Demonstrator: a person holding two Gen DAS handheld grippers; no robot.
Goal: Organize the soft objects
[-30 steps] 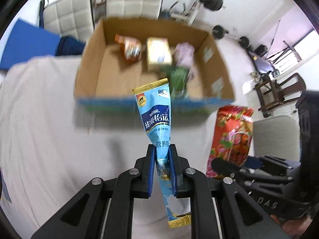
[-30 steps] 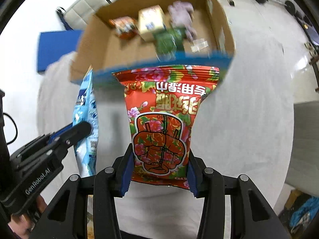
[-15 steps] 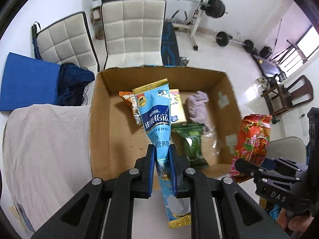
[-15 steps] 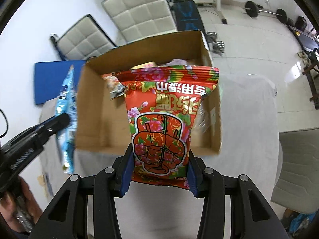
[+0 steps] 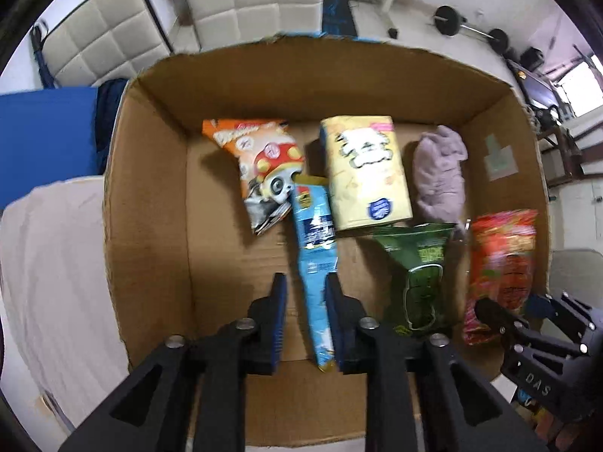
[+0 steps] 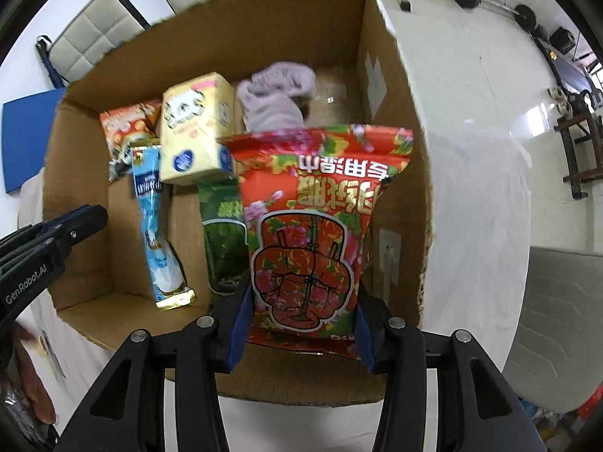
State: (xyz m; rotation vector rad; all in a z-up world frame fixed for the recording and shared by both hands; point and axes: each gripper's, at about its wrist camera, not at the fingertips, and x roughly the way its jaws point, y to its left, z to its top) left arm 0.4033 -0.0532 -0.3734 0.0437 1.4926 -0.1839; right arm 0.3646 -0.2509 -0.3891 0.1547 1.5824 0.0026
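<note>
1. Box (image 5: 150,203) of brown cardboard sat open on a white-covered desk (image 5: 52,263), with both grippers reaching over its near wall.
2. Left gripper (image 5: 304,301) had its fingers parted a little; the blue pouch (image 5: 314,248) ran between them, close against the right finger with a gap at the left one, so I could not tell whether they still gripped it.
3. The blue pouch's top pointed toward the far wall, and its gold end (image 6: 177,299) lay near the near wall.
4. Right gripper (image 6: 301,324) was clamped on the red bag (image 6: 307,226), held upright over the box's right side, beside the right wall.
5. On the box floor lay an orange packet (image 5: 260,169) toward the far left, a yellow pack (image 5: 367,173) in the middle, and a lilac cloth (image 5: 439,173) toward the far right.
6. A green bag (image 5: 420,275) lay between the blue pouch and the red bag.
7. Padded chairs (image 5: 256,0) stood beyond the far wall.
</note>
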